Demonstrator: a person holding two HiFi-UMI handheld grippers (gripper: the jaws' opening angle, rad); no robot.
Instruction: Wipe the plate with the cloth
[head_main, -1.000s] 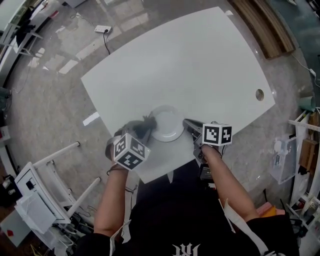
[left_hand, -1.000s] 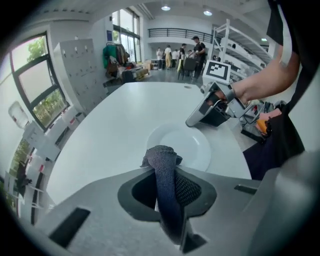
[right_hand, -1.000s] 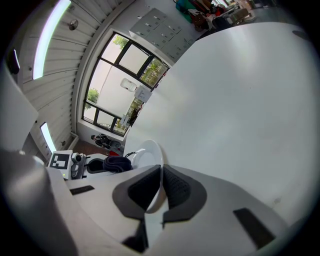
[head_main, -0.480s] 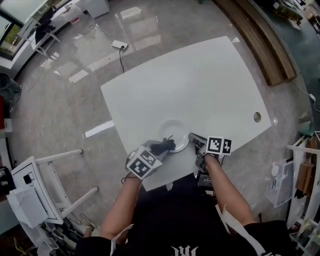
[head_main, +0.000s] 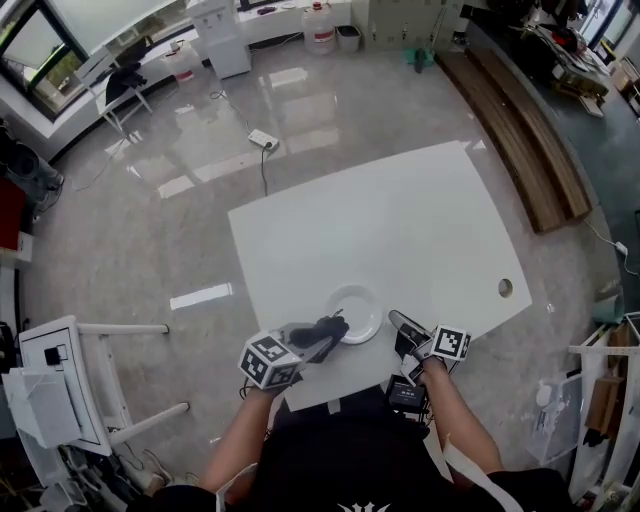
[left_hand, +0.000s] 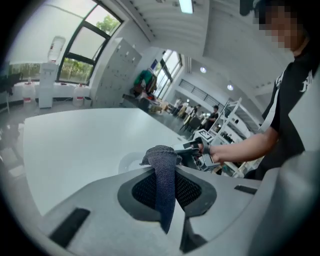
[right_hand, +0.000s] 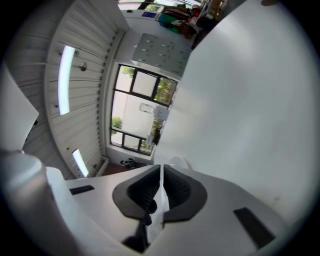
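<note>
A white round plate (head_main: 358, 303) lies near the front edge of the white table (head_main: 400, 220). My left gripper (head_main: 318, 340) is shut on a dark grey knitted cloth (head_main: 324, 330), which rests against the plate's near-left rim. In the left gripper view the cloth (left_hand: 163, 180) hangs between the jaws of the left gripper (left_hand: 163, 167), with the plate (left_hand: 129, 162) just beyond. My right gripper (head_main: 397, 321) is at the plate's right rim. In the right gripper view the right gripper (right_hand: 161, 174) is rolled on its side and shut on the thin white plate (right_hand: 178, 163) edge.
A round cable hole (head_main: 505, 288) sits near the table's right corner. A white metal stand (head_main: 75, 370) is on the floor to the left, a wooden bench (head_main: 545, 150) runs at the far right, and a power strip (head_main: 264, 139) lies on the floor beyond the table.
The head view has pulled back and shows more of the room. The cloth has stayed at the plate's left rim and the right gripper at its right rim.
</note>
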